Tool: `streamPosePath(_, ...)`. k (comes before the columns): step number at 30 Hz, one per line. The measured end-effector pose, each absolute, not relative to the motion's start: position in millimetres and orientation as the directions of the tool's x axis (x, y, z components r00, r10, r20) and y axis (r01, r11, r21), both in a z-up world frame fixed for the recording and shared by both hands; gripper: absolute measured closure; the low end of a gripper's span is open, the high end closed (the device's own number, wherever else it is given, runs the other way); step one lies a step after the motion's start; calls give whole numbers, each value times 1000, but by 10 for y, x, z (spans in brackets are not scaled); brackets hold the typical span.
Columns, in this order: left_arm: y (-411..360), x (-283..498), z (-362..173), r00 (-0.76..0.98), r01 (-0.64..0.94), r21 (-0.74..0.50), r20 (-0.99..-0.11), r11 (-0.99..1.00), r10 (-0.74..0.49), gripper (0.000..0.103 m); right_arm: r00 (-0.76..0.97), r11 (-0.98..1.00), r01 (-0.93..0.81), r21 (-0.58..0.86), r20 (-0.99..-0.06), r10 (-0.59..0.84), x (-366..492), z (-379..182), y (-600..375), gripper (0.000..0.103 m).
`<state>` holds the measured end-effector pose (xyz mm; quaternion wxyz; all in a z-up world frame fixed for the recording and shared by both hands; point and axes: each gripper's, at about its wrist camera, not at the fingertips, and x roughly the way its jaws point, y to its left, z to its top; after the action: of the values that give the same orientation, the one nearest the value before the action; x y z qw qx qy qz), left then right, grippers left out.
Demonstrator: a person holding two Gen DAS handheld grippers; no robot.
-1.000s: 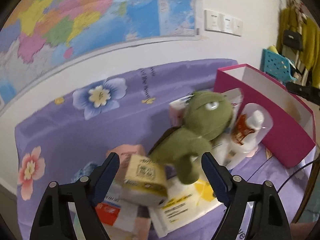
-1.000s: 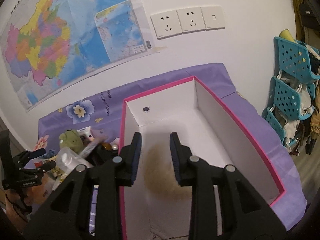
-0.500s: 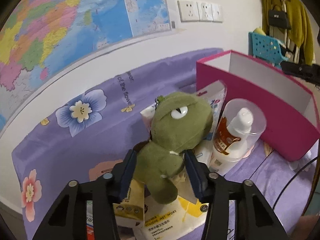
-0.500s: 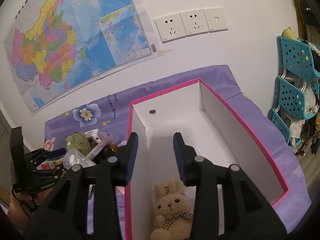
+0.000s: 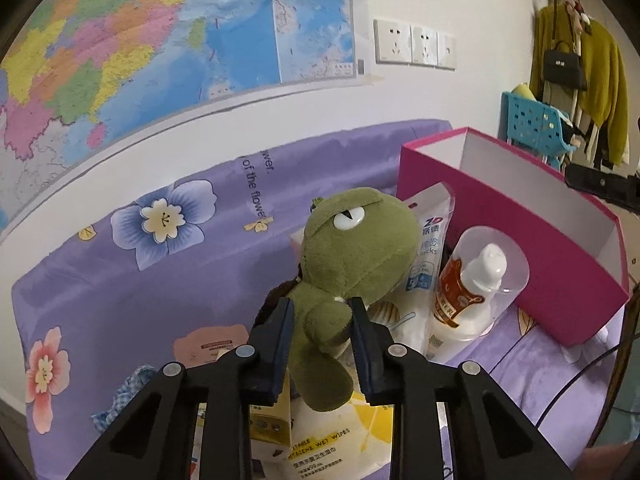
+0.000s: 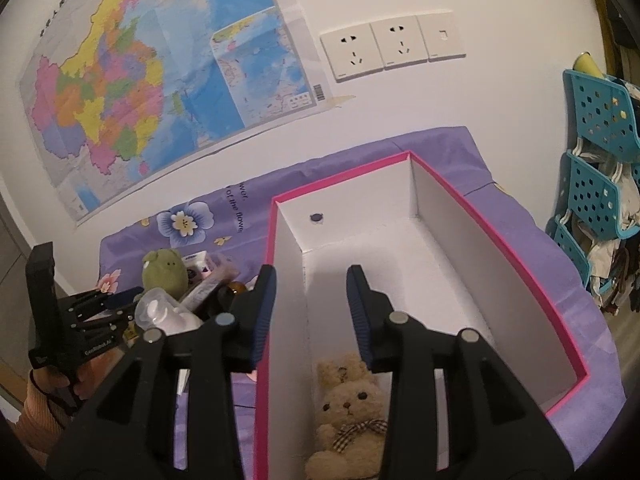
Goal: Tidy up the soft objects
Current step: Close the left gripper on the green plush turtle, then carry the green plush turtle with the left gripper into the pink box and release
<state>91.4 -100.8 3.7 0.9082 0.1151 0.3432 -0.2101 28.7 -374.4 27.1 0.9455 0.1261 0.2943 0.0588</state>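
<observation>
We see a pink box [image 6: 460,248] with white inner walls standing open on a purple flowered sheet [image 5: 168,272], and a beige plush rabbit [image 6: 348,412] sits in its near corner. Beside the box lies a heap of packets and a capped bottle [image 5: 476,284].

What has changed: our left claw [image 5: 320,338], wide apart a second ago, has just been closing around the green plush frog [image 5: 352,248] on that heap. Its pads now squeeze the frog's body, so we judge the pick-up secured and the carry to the box next.

Our right claw [image 6: 310,316] hangs partly open over the box's near wall, gripping nothing, one finger on either side of that wall.
</observation>
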Motion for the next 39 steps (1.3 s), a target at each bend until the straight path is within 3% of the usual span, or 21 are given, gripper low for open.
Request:
streamPosePath(14, -875, 802, 520, 742, 449, -1, -557, 894, -373, 88, 827, 957, -82, 280, -516, 222, 253, 318, -3679, 64)
streamPosePath(20, -880, 731, 753, 757, 460, -38, -504, 887, -415, 88, 827, 953, -111, 283, -505, 246, 232, 334, -3649, 64)
streamPosePath(29, -1336, 411, 1304, 725, 616, -32, -367, 787, -583, 88, 836, 941, -144, 307, -471, 282, 135, 388, -3674, 64)
streamPosePath(39, -2443, 506, 1161, 571, 752, -62, -436, 656, -696, 88, 867, 951, -49, 306, -459, 192, -113, 463, -3982, 64)
